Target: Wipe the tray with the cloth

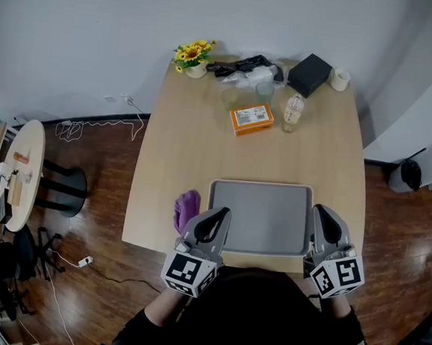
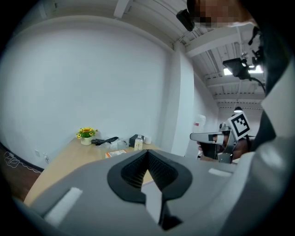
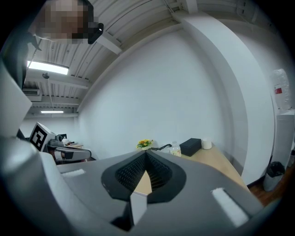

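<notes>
Lying beside tray [image 1: 261, 217], cloth [image 1: 186, 209] outside pressed-together, empty jaws of left gripper [image 1: 218, 215] and right gripper [image 1: 322, 213].

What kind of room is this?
Probably an office or meeting room. A big wooden table stands against a plain white wall. A pot of sunflowers, a water bottle and a black box sit on it, and strip lights hang overhead.

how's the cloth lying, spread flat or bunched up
Bunched up: the purple cloth sits as a crumpled heap on the table, just left of the tray, not spread out.
</notes>
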{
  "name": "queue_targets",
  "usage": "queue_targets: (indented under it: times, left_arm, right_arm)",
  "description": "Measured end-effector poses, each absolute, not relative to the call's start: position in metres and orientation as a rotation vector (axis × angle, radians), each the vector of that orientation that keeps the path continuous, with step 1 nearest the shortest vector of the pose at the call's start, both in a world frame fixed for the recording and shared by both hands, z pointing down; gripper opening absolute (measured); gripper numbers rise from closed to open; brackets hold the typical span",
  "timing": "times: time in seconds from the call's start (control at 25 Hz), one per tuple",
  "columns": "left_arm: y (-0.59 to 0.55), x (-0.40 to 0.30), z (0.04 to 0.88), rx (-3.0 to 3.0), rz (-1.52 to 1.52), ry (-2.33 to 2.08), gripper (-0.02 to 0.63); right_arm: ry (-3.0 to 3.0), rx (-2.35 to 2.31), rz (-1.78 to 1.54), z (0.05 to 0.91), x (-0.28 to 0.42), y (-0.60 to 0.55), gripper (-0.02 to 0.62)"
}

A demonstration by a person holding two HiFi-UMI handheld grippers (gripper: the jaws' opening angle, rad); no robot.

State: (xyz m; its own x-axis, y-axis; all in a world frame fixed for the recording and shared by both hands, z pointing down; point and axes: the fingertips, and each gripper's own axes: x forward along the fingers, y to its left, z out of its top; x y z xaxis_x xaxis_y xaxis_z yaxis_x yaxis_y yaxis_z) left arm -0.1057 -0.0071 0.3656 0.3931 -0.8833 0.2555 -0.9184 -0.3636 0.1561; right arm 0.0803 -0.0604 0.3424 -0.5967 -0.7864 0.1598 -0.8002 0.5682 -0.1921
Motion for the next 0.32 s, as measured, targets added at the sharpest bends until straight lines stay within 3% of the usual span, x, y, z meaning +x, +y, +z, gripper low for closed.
queue_targets:
  times: [0.32]
  left_arm:
    - [-0.0041,-0.1061,0.3704,2.369,0.198,-1.574,0.002]
  right_arm:
    - [-2.726,1.382,0.380,0.3426,0.0811,-0.0589,0.000]
